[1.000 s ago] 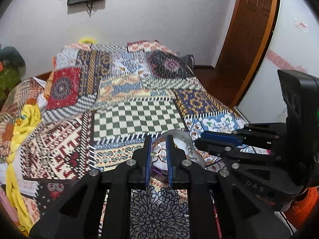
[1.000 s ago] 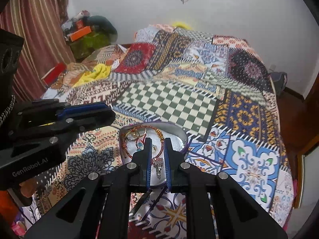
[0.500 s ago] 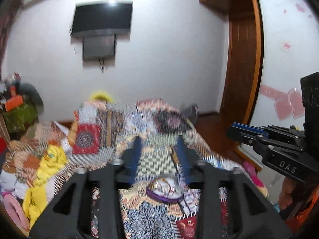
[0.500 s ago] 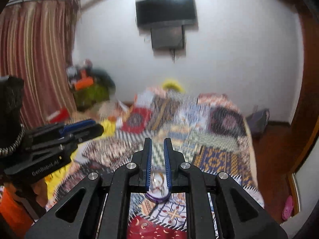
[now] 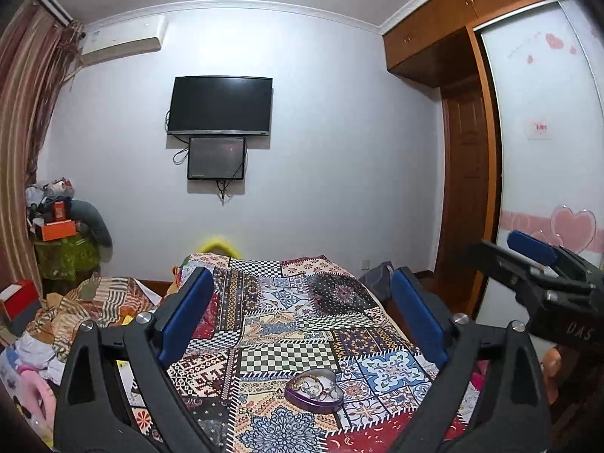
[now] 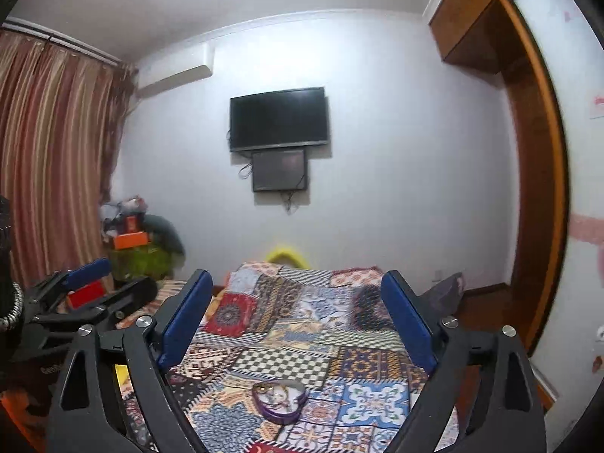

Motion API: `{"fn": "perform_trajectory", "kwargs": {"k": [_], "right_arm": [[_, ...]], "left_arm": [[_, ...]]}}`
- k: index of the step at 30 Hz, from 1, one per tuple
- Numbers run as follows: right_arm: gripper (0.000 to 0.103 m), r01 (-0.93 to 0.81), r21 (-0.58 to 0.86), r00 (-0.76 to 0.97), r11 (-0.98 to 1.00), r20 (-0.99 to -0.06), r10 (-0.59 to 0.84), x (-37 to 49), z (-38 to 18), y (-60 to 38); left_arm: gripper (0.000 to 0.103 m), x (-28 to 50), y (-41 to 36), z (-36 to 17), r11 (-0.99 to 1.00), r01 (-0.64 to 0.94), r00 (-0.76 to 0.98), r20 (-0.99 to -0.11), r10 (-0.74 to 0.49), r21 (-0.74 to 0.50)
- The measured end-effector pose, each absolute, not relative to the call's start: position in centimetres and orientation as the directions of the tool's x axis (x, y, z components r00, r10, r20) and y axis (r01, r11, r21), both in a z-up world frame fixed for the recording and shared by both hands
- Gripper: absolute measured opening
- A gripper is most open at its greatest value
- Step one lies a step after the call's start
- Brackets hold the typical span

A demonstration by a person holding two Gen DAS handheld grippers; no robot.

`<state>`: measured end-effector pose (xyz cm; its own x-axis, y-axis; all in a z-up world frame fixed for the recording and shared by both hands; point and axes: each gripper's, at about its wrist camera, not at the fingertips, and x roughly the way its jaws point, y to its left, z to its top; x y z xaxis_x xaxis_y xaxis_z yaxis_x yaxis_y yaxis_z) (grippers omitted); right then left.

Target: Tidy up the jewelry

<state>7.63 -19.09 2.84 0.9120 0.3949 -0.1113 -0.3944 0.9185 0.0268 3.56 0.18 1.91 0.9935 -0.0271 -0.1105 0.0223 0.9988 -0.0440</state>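
A purple heart-shaped tin (image 5: 314, 390) holding several pieces of jewelry sits on the patchwork bedspread (image 5: 302, 324); it also shows in the right wrist view (image 6: 279, 402). My left gripper (image 5: 302, 319) is open wide and empty, held well above and back from the tin. My right gripper (image 6: 296, 319) is also open wide and empty, raised above the bed. The right gripper shows at the right edge of the left wrist view (image 5: 528, 264). The left gripper shows at the left edge of the right wrist view (image 6: 98, 287).
A TV (image 5: 221, 105) hangs on the far wall. Piled clothes and boxes (image 5: 56, 234) stand left of the bed. A wooden door (image 5: 468, 204) and wardrobe are at the right. A striped curtain (image 6: 49, 158) hangs at the left.
Both grippers have lifted up and back from the tin and tilted up toward the wall. Both have opened from shut to wide open. The tin stays on the bed.
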Motion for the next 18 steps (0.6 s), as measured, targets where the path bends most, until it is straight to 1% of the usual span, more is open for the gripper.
{"fn": "perform_trajectory", "kwargs": {"k": [3,4,8,18], "right_arm": [[0.102,-0.368,0.014,0.922,0.93,-0.124,0.367,7.9,2.5,-18.6],[0.103,-0.362,0.011,0.925,0.932,-0.124,0.36,7.8,2.4,-18.5],[0.103,-0.36,0.006,0.922,0.933,-0.146,0.357,7.7,2.1,-18.4],[0.103,-0.362,0.003,0.921,0.932,-0.153,0.358,6.5,1.8,-19.8]], "left_arm": [[0.096,3.5,0.4,1.7,0.998,0.01,0.993,-0.113,-0.016,-0.055],[0.096,3.4,0.3,1.6,0.998,0.009,0.993,-0.114,-0.015,-0.055],[0.096,3.1,0.1,1.4,0.999,0.0,0.993,-0.121,-0.006,-0.048],[0.096,3.0,0.2,1.0,0.998,-0.006,0.991,-0.132,-0.002,-0.059]]}}
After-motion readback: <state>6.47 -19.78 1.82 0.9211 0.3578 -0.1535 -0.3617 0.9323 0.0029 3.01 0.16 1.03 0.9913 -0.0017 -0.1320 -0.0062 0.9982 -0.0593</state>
